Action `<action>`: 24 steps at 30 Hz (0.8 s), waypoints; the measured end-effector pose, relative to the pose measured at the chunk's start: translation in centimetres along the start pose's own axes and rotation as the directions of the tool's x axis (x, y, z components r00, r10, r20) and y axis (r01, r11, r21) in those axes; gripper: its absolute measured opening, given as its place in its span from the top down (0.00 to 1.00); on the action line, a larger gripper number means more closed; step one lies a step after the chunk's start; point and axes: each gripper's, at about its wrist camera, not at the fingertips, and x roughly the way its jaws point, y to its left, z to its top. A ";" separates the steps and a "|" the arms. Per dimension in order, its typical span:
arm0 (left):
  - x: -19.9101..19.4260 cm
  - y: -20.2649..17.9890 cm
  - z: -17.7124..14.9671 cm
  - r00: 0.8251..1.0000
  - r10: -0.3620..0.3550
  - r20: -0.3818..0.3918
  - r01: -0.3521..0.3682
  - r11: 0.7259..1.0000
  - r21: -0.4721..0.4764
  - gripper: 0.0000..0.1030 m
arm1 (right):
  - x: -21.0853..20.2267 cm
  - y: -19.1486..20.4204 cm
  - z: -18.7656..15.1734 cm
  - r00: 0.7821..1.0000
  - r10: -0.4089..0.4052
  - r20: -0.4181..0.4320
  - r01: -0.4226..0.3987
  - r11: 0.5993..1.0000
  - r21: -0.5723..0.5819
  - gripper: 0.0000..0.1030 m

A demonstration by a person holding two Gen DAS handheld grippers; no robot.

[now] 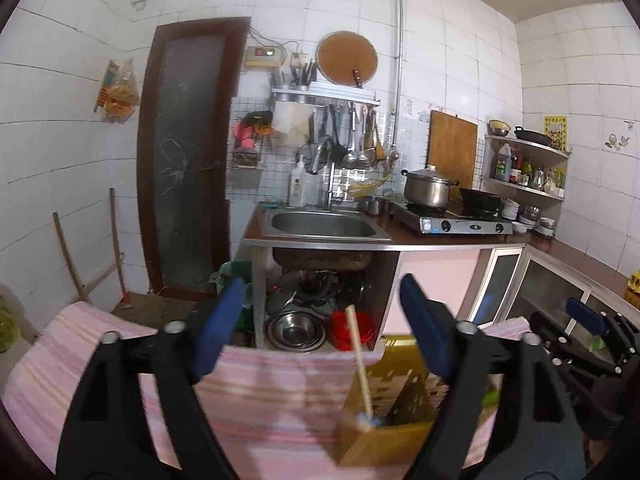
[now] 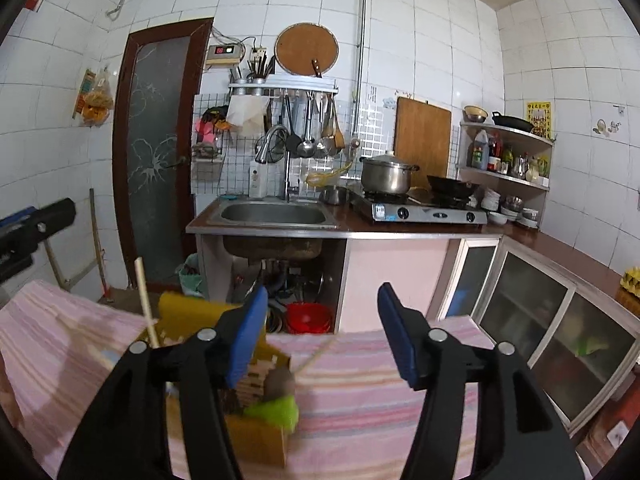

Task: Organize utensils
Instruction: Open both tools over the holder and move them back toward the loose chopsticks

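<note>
Both grippers hang spread and empty over the pink striped towel (image 1: 280,408) on the tabletop. The yellow wooden utensil box (image 1: 394,416) sits just below and right of the left gripper (image 1: 324,324), a pale wooden stick (image 1: 359,354) standing near-upright in it. The right gripper (image 2: 324,332) has the box to its lower left, with a green-and-brown utensil (image 2: 280,400) poking out. Left looks nearer the stick.

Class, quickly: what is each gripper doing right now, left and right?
Left gripper: open, holding nothing; a wooden stick stands in the utensil holder beyond it.
Right gripper: open, holding nothing.
</note>
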 end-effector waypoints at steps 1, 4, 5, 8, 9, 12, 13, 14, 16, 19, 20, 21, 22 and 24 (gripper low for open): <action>-0.8 0.4 -0.2 1.000 0.002 -0.009 -0.002 1.000 0.007 0.14 | -0.6 0.1 -0.4 1.000 0.002 -0.008 -0.002 1.000 -0.002 0.38; -3.1 1.9 -1.4 0.999 0.043 -0.023 -0.043 0.999 0.017 0.05 | -2.7 0.5 -2.2 0.998 0.027 -0.050 -0.027 1.000 -0.001 0.34; -3.6 2.3 -1.9 0.998 0.048 -0.035 -0.047 0.999 0.017 0.05 | -3.1 0.7 -2.7 0.998 0.034 -0.061 -0.034 0.999 0.000 0.33; -5.4 3.7 -4.6 0.993 0.070 -0.095 -0.068 0.997 0.025 0.05 | -4.7 1.7 -5.6 0.990 0.065 -0.122 -0.066 0.998 0.000 0.31; -5.8 3.9 -5.4 0.991 0.079 -0.110 -0.076 0.997 0.029 0.05 | -5.0 2.0 -6.6 0.987 0.074 -0.143 -0.074 0.997 -0.001 0.31; -7.0 4.7 -8.7 0.980 0.102 -0.170 -0.094 0.994 0.052 0.05 | -5.6 2.8 -9.7 0.970 0.108 -0.219 -0.107 0.994 0.018 0.31; -7.3 4.9 -9.7 0.976 0.103 -0.194 -0.094 0.994 0.055 0.05 | -5.6 3.0 -10.4 0.963 0.120 -0.242 -0.118 0.993 0.025 0.31; -7.5 5.1 -11.0 0.968 0.103 -0.229 -0.093 0.994 0.057 0.05 | -5.6 3.3 -11.4 0.953 0.133 -0.273 -0.129 0.991 0.032 0.31; -7.8 5.4 -13.0 0.953 0.106 -0.284 -0.091 0.994 0.066 0.05 | -5.5 3.6 -13.1 0.936 0.142 -0.321 -0.138 0.990 0.036 0.31; -7.9 5.9 -15.4 0.933 0.111 -0.342 -0.090 0.993 0.078 0.05 | -5.6 4.3 -15.3 0.908 0.155 -0.388 -0.153 0.988 0.037 0.31; -8.0 6.1 -16.1 0.928 0.113 -0.356 -0.092 0.993 0.077 0.05 | -5.6 4.5 -15.8 0.900 0.164 -0.403 -0.162 0.986 0.039 0.31; -7.9 6.4 -16.8 0.920 0.114 -0.374 -0.092 0.993 0.077 0.05 | -5.7 4.8 -16.4 0.891 0.172 -0.420 -0.172 0.984 0.037 0.31; -7.9 6.6 -17.5 0.913 0.113 -0.391 -0.090 0.993 0.076 0.05 | -5.9 4.9 -16.8 0.886 0.173 -0.430 -0.177 0.984 0.031 0.31; -7.8 6.9 -18.5 0.903 0.112 -0.416 -0.091 0.993 0.070 0.05 | -6.1 5.6 -17.6 0.877 0.171 -0.450 -0.183 0.983 0.016 0.31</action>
